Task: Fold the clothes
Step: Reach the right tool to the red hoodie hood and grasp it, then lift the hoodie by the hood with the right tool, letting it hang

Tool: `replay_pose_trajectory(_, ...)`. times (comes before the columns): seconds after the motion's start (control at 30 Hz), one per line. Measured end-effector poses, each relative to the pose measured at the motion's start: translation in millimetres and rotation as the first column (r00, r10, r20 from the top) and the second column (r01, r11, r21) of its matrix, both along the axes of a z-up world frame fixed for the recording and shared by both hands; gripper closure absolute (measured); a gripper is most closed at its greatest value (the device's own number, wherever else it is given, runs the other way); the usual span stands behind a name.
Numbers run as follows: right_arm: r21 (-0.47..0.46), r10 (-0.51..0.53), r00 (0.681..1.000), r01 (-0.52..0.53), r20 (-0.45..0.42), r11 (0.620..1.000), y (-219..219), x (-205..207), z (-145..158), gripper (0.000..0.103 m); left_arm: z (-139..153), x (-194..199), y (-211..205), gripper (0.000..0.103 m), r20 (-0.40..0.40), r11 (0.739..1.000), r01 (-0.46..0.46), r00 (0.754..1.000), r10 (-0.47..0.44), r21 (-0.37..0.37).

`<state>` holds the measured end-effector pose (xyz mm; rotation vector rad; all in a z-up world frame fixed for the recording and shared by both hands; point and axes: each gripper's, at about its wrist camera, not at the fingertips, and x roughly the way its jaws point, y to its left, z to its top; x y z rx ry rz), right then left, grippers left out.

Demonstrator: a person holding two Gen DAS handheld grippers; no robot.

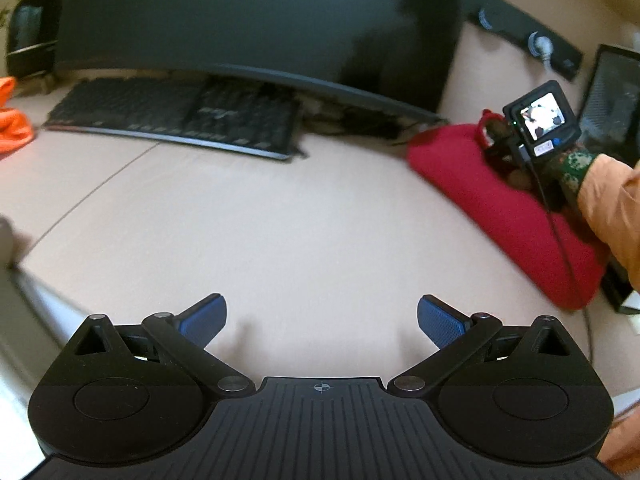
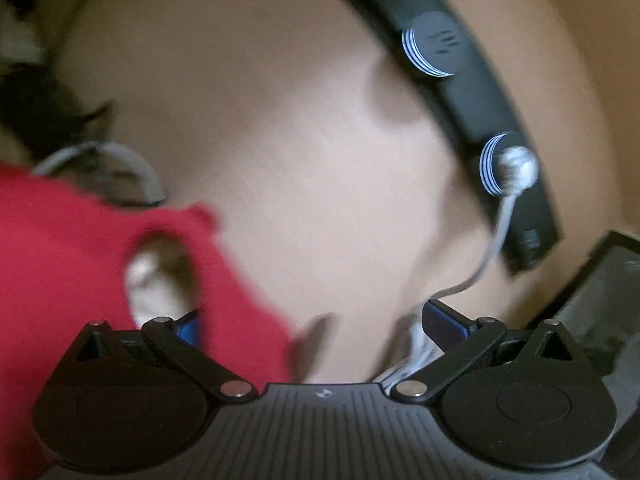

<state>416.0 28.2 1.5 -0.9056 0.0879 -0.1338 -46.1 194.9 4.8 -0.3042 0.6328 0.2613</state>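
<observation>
Nearest the lens in the left wrist view, the left tongs (image 1: 322,322) stand wide open over bare beige counter (image 1: 248,224), blue pads (image 1: 204,320) well apart and nothing between them. Far right on the counter lies the red garment (image 1: 480,192), a loosely bunched heap in front of the lower right corner of a dark monitor (image 1: 256,20). A black keyboard (image 1: 180,114) leans against the monitor's foot, and an orange cloth (image 1: 14,116) shows at the far left edge. Over the red garment the right tongs (image 1: 498,136) appear from behind, carrying a small lit camera screen (image 1: 540,116) (held by a hand in a patterned glove (image 1: 568,172) with an orange sleeve (image 1: 616,208) behind it). Whether those tongs touch the fabric cannot be told from this view.

In the right wrist view, blurred by motion, the right tongs (image 2: 316,326) are spread apart. The red garment (image 2: 72,260) fills the lower left, and its edge lies over the left finger so that only a sliver of blue pad (image 2: 188,330) shows; the right finger (image 2: 446,322) stands clear of the fabric, so the garment is not clamped. A pale opening (image 2: 158,276) in the garment shows just above the left finger. Beyond, a black power strip (image 2: 472,92) curves across the counter (image 2: 300,140), with a grey plug (image 2: 516,168) seated in its nearer socket and its cable (image 2: 486,256) trailing toward the tongs. A grey cable loop (image 2: 116,164) lies by the garment's far edge.
</observation>
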Motion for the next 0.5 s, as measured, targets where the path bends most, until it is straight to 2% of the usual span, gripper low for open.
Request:
replay_pose_trajectory(0.03, 0.022, 0.006, 0.997, -0.007, 0.076, 1.0, -4, -5, 6, 0.0, -1, -3, 2, 0.0, -0.005, 1.0, -0.011, 1.0, 0.011, 0.004)
replay_pose_trajectory(0.1, 0.111, 0.02, 0.969, -0.048, 0.245, 0.993, -16, -28, 35, 0.0, 0, -8, 4, 0.0, 0.003, 1.0, -0.019, 1.0, 0.019, 0.007)
replay_pose_trajectory(0.17, 0.225, 0.043, 0.921, -0.14, 0.388, 0.964, -36, -64, 82, 0.0, 6, -11, 4, 0.0, 0.032, 1.0, -0.017, 0.999, 0.017, 0.01)
replay_pose_trajectory(0.27, 0.27, 0.094, 0.847, -0.27, 0.523, 0.924, -63, -116, 147, 0.0, 15, -7, 1, 0.0, 0.089, 1.0, -0.001, 0.996, 0.0, 0.006)
replay_pose_trajectory(0.4, 0.182, 0.178, 0.768, -0.358, 0.616, 0.916, -67, -176, 201, 0.0, 26, 8, -16, 0.0, 0.167, 0.998, 0.061, 0.984, -0.06, -0.001)
replay_pose_trajectory(0.5, 0.109, 0.239, 0.698, -0.415, 0.675, 0.903, -70, -222, 241, 0.0, 38, 10, -29, 0.0, 0.23, 0.992, 0.123, 0.966, -0.119, -0.005)
